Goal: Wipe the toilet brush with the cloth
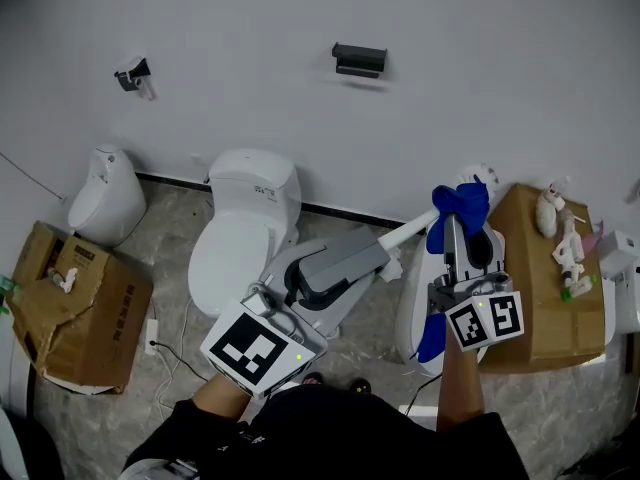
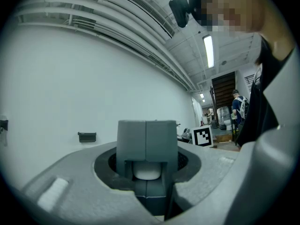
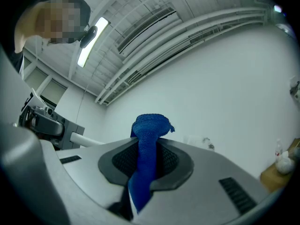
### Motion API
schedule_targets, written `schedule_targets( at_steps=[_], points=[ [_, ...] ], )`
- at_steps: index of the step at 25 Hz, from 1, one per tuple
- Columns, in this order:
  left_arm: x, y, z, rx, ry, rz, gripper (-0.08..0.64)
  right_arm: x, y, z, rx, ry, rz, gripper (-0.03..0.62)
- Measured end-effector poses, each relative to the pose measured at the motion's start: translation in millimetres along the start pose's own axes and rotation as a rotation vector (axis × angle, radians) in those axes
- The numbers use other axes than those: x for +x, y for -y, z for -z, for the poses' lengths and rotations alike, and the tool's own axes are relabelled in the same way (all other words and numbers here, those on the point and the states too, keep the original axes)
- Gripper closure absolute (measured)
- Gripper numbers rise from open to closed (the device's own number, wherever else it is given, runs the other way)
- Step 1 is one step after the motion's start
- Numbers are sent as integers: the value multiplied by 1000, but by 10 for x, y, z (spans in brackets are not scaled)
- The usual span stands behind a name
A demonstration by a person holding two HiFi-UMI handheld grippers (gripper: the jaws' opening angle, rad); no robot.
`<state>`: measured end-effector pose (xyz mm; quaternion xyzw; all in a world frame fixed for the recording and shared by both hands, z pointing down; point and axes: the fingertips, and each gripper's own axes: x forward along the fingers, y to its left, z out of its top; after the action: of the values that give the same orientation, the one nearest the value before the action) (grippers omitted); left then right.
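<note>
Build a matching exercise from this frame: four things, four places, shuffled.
Things:
1. cloth
2. toilet brush
3. toilet
4. black bracket

Places:
A. mounted on the wall
B. on the floor against the wall
C. clamped in the right gripper
D. handle clamped in the left gripper

Pairs: 1-C; 2-D; 3-B; 4-A
</note>
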<state>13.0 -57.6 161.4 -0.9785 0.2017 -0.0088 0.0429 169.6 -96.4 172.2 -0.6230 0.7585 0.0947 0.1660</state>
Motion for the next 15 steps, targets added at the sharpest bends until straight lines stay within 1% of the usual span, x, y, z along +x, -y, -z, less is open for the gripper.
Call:
schedule_targets(
  at_steps=[3,15],
  points=[
    [-27,17,1,13,-1,0,402,-11,29,-10,-5,3,8,522],
    [-89,127,-36,9,6,10,402,-111,174,-40,-21,1,52,522]
  ],
)
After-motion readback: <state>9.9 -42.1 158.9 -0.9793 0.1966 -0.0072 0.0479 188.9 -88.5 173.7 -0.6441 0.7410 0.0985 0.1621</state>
